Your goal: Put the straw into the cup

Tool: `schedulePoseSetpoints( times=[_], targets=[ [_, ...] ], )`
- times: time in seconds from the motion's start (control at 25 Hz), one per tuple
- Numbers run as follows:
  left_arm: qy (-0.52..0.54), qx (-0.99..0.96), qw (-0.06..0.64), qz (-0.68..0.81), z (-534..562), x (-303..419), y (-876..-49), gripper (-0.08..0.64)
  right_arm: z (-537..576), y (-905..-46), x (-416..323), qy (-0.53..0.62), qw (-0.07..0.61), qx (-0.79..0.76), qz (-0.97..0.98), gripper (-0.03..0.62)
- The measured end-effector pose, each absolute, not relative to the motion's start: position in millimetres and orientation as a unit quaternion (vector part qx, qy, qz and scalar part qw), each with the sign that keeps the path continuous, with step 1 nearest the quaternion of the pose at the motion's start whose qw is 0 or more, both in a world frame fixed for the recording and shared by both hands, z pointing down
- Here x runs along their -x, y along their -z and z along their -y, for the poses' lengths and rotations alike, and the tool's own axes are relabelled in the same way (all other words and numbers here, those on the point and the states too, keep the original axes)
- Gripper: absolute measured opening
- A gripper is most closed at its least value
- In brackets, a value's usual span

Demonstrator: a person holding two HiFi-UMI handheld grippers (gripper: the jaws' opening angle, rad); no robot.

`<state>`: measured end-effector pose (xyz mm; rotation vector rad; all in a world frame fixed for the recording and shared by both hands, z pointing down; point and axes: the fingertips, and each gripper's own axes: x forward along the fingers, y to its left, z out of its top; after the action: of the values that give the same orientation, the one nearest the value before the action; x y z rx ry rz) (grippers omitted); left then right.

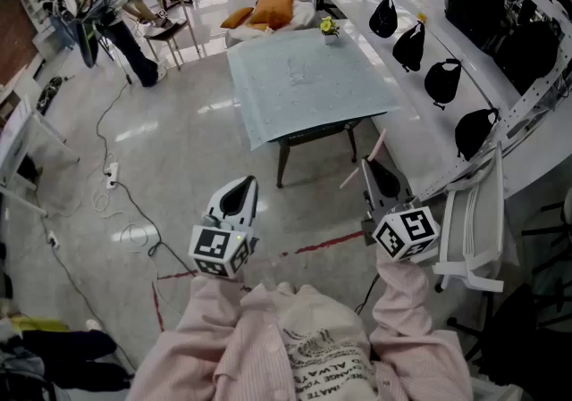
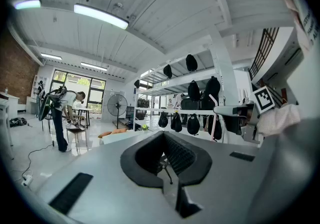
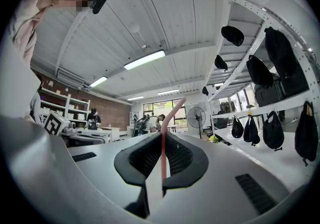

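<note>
My right gripper (image 1: pixel 371 167) is shut on a pink straw (image 1: pixel 377 145), which crosses its tips at a slant. In the right gripper view the pink straw (image 3: pixel 170 115) stands nearly upright between the pads of my right gripper (image 3: pixel 164 138), its bent top leaning right. My left gripper (image 1: pixel 243 187) hangs level beside it, shut and empty; in the left gripper view my left gripper (image 2: pixel 163 138) holds nothing. A small cup (image 1: pixel 330 33) with something yellow-green in it stands at the far edge of the pale blue-green table (image 1: pixel 268 113), well ahead of both grippers. The cup (image 3: pixel 214 138) is tiny and distant.
White shelving (image 1: pixel 429 131) hung with black bags (image 1: pixel 442 82) runs along the right. A white frame (image 1: pixel 474 229) leans by my right gripper. Cables (image 1: pixel 116 176) and a red tape line (image 1: pixel 313 247) cross the floor. Orange cushions (image 1: pixel 268 11) lie behind the table. A person (image 1: pixel 130 6) bends over chairs far left.
</note>
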<state>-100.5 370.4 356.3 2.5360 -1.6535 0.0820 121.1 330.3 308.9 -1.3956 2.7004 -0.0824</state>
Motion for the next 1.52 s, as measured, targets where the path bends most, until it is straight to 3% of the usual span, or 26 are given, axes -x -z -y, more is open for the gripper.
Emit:
schedulePoseSetpoints(
  times=[1.52],
  targets=[
    [-0.042,-0.821,0.086,0.563,-300,53,-386,-0.002,-251,-345,-192,0.074,0.075,0.460,-0.882,0.017]
  ],
)
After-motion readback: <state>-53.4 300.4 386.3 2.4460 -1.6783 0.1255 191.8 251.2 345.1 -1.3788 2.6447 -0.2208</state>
